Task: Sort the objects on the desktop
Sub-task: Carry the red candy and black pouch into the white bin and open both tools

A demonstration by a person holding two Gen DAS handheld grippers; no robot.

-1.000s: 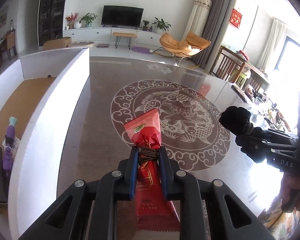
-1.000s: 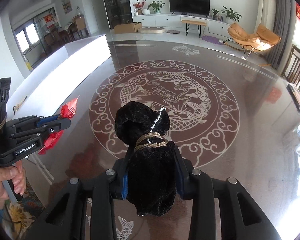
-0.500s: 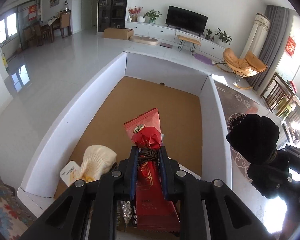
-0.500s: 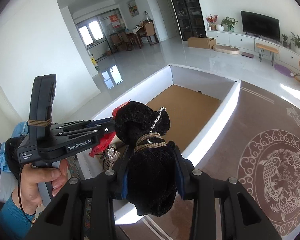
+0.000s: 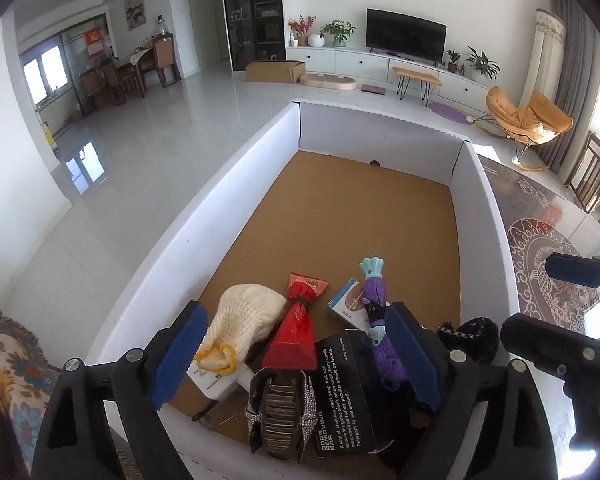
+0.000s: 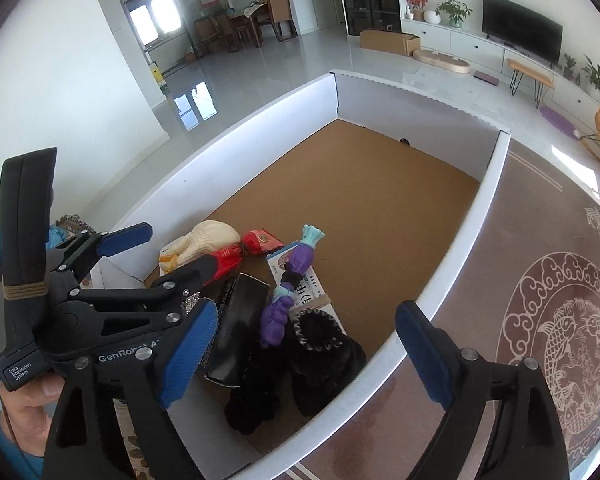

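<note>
Cardboard bin: I am looking down into the white-walled box with a brown cork-coloured floor; its far half is bare, the near end is piling up.
Left gripper: its jaws have just been opening and are standing wide apart with nothing pressed between the blue pads; I am hovering it over the near end of the box.
Red packet: the red foil snack packet tied with brown cord is lying on the box floor beneath those open jaws, beside the cream knitted pouch.
Right gripper: its jaws have also just been opening; nothing is clamped in them.
Black pouch: the black fuzzy drawstring pouch is sitting in the near corner of the box, under the right gripper, touching the purple plush toy.
Other contents: a black printed carton and a rhinestone hair claw are lying among them.
Handling, my judgement: both dropped items are looking light and soft; the foil is probably slippery, so I am favouring the corded neck. The pouch should squash, so its tied neck again.
</note>
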